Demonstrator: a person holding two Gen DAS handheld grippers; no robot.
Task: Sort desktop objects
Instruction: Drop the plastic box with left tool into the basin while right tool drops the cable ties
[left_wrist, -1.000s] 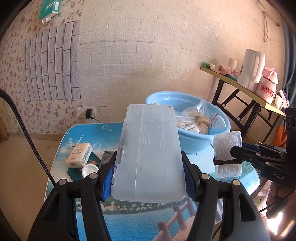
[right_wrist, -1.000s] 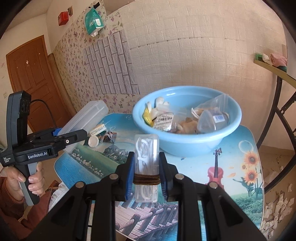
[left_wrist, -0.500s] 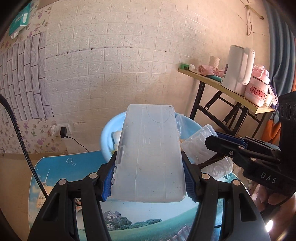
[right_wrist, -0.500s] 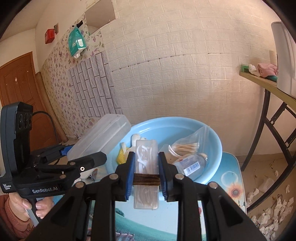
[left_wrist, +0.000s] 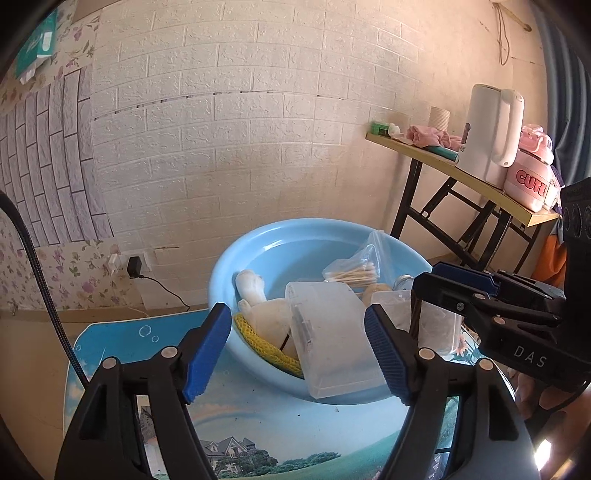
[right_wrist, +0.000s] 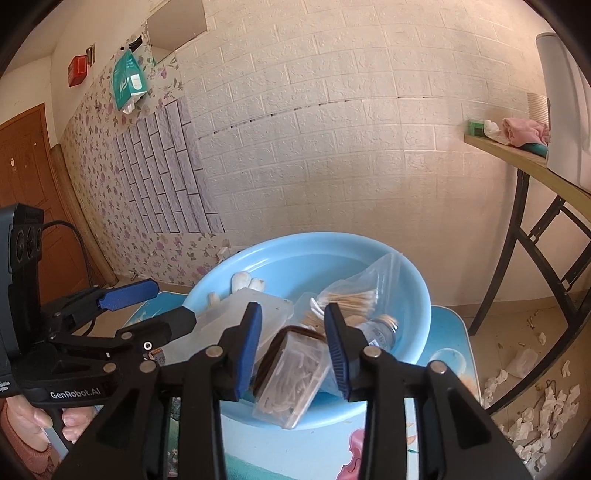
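A large clear plastic case (left_wrist: 332, 350) lies tilted over the near rim of the light-blue basin (left_wrist: 221, 273). My left gripper (left_wrist: 295, 312) hangs just in front of it, its jaws opening and both blue pads off the case. A small clear box with a brown band (right_wrist: 291, 373) rests slanted on the basin's (right_wrist: 424, 306) near edge. It sits between the blue pads of my right gripper (right_wrist: 292, 310), whose jaws are opening with gaps on both sides. In the left wrist view the right gripper (left_wrist: 424, 284) reaches in from the right above that small box (left_wrist: 436, 328). In the right wrist view the left gripper (right_wrist: 155, 308) comes in from the left beside the large case (right_wrist: 236, 314).
The basin holds a bag of cotton swabs (left_wrist: 354, 271), a small bottle (right_wrist: 380, 332), white items (left_wrist: 255, 291) and a yellow net (left_wrist: 266, 347). It stands on a printed blue table (left_wrist: 258, 424). A folding side table (left_wrist: 461, 177) with a white kettle stands right. Paper scraps (right_wrist: 535, 406) litter the floor.
Both grippers moved over the basin and opened. The large case left the left jaws and the small banded box left the right jaws; both now rest on the basin.
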